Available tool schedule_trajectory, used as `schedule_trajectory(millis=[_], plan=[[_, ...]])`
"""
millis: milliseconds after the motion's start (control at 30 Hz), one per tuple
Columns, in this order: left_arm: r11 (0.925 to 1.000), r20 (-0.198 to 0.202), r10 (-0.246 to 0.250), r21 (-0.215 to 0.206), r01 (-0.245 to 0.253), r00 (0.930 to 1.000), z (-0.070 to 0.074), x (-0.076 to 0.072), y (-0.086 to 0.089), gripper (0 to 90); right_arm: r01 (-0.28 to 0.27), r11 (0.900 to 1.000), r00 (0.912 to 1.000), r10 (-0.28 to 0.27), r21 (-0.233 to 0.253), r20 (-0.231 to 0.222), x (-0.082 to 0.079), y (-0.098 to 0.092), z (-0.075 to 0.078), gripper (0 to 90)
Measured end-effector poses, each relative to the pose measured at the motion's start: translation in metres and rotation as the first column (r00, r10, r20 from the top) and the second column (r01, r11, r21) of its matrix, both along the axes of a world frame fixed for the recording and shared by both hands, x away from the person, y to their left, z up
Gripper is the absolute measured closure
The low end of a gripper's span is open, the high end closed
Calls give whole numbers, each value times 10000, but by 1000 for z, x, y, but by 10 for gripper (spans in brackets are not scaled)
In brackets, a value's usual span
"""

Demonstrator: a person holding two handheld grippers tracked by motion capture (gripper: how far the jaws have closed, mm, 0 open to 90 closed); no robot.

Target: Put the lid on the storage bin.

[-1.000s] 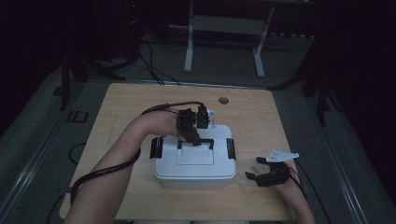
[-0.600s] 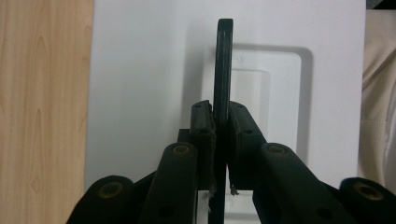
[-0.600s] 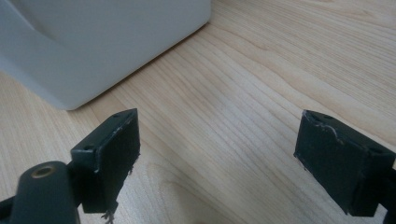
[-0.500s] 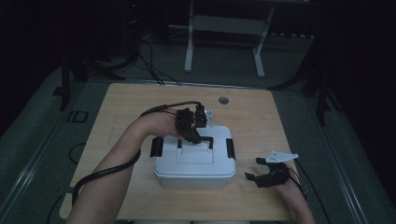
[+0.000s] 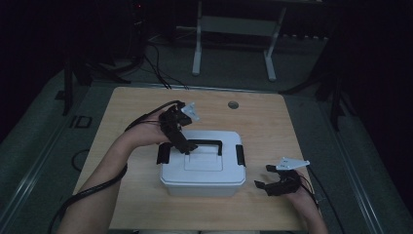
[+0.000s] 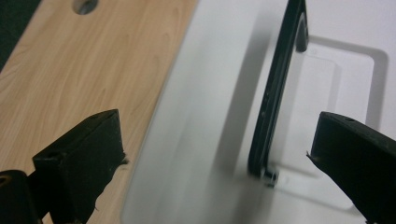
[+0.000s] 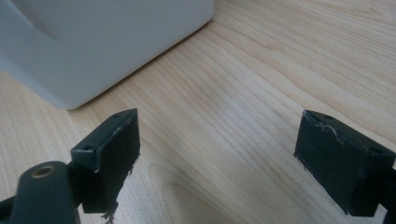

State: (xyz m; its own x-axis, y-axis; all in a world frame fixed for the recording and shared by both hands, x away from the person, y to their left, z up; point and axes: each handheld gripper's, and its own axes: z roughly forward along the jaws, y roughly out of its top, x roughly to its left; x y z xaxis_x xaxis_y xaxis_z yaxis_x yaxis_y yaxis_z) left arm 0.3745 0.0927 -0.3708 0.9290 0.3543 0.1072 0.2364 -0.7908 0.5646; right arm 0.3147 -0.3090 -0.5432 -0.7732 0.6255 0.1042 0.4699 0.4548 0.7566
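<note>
Both jaws of left gripper (image 6: 215,154) straddle box handle (image 6: 275,93), w/o touching.

My white box (image 5: 202,170) has a black handle (image 5: 204,144) and black clasps (image 5: 239,155); my bench (image 5: 272,126) is pale wood grain.

Both forearms are bare. The left black two-jaw gripper (image 5: 181,138) carries a pale grey three-cornered plate (image 5: 190,111) and a thick black cable (image 5: 92,187); the right black gripper (image 5: 270,177) bears the same plate (image 5: 292,163). Its blocky jaws look scuffed, with small holes.
</note>
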Motion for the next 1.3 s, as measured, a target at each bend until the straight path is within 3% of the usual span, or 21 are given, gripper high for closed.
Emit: schedule_trajectory(millis=[67,167,300,367,533,667,800,900,967,1200,1300], plan=[[9990,-48,161,-410,-163,9999,-3,-2,13,24,-16,10000,10000,16,-9,24,0,1,0,138],[9978,238,374,-557,-360,9990,-10,-8,30,24,-24,10000,10000,24,-31,10,0,1,-1,138],[9951,272,805,-596,-787,9964,-14,-14,52,24,-17,10000,10000,17,15,2,0,1,-2,138],[9924,205,999,-744,-981,9948,-15,-16,63,24,1,10000,10000,-1,14,29,0,1,-2,138],[9806,523,1626,-1190,-1555,9853,-15,-24,89,24,17,10000,10000,-17,-6,45,-1,2,-3,138],[9651,957,2181,-1689,-2001,9712,-17,-31,105,24,73,10000,9999,-73,-6,102,-1,3,-4,138],[9521,981,2453,-2115,-2207,9645,-25,-39,121,24,132,9999,9998,-132,10,160,-2,0,-4,138],[9484,908,2530,-2198,-2284,9632,-35,-45,131,24,242,9996,9995,-245,126,192,-2,-3,-4,138],[9397,719,2711,-2360,-2477,9599,-44,-49,139,24,321,9994,9992,-324,149,226,-2,-4,-3,138],[9197,544,3151,-2638,-2907,9475,-78,-65,159,24,442,9990,9987,-439,-81,277,-3,-6,-6,138],[9001,563,3507,-2957,-3199,9348,-95,-75,168,24,470,9988,9985,-467,-117,283,-3,-5,-6,138]])
